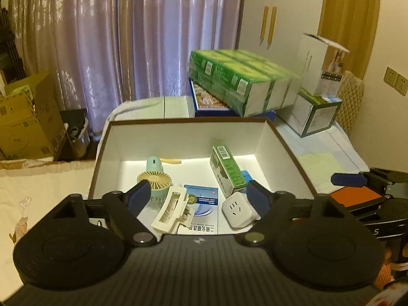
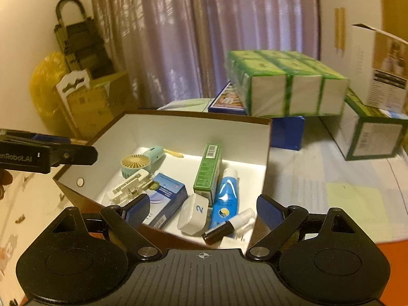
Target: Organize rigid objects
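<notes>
Upright-ish, green carton (image 2: 207,169) lengthwise toward curtain (image 2: 204,25)

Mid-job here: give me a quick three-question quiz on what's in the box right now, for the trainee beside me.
1. True or false: the left gripper holds the cream plastic hair claw clip.
2. Which item stands between the blue-and-white carton and the blue squeeze tube? A) green narrow carton B) mint handheld fan C) a red mug
3. Fill in: the white plug adapter shows the digit ___.

Key: 1 false, both grippers are open and empty; 2 A; 3 two.
</notes>
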Tool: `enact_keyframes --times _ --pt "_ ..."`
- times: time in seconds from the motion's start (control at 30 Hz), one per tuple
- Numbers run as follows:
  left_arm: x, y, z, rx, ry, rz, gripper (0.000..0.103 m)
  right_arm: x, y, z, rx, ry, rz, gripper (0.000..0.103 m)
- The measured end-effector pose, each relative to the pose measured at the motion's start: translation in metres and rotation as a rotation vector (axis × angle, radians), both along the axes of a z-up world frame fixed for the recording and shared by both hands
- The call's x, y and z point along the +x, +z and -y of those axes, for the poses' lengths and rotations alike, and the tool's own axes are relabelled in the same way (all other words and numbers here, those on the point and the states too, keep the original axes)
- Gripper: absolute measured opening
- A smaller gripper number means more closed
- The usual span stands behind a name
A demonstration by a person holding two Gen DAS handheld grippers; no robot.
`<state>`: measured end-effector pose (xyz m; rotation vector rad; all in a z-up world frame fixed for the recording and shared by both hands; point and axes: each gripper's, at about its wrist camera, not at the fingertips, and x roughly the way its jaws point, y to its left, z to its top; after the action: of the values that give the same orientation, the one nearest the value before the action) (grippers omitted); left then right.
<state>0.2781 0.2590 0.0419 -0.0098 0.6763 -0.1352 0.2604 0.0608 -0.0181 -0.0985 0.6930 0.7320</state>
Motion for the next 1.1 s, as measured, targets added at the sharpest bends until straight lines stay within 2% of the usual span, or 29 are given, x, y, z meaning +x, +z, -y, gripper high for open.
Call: enact_keyframes --times 0.27,0.4,0.6,0.87,1.1 --pt "-0.05 0.013 0.021 0.051 -0.002 0.085 0.082 -0.035 0.01 0.036 0.03 -0.044 0.024 0.088" --pt "-0.072 0.014 0.034 0.047 0.001 0.085 0.082 -0.052 0.013 0.054 0.049 -0.044 0.024 0.088" --pt "-0.101 0.01 0.059 0.034 0.026 0.053 0.082 -0.074 0.021 0.089 0.074 -0.065 0.01 0.088" --pt "-0.138 0.001 0.096 -0.008 0.018 -0.007 0.081 -0.104 0.024 0.137 0.024 -0.126 -0.007 0.088" --pt "-0.172 -0.009 0.134 -0.009 -0.013 -0.055 0.079 -0.13 0.018 0.183 0.011 -0.157 -0.076 0.088"
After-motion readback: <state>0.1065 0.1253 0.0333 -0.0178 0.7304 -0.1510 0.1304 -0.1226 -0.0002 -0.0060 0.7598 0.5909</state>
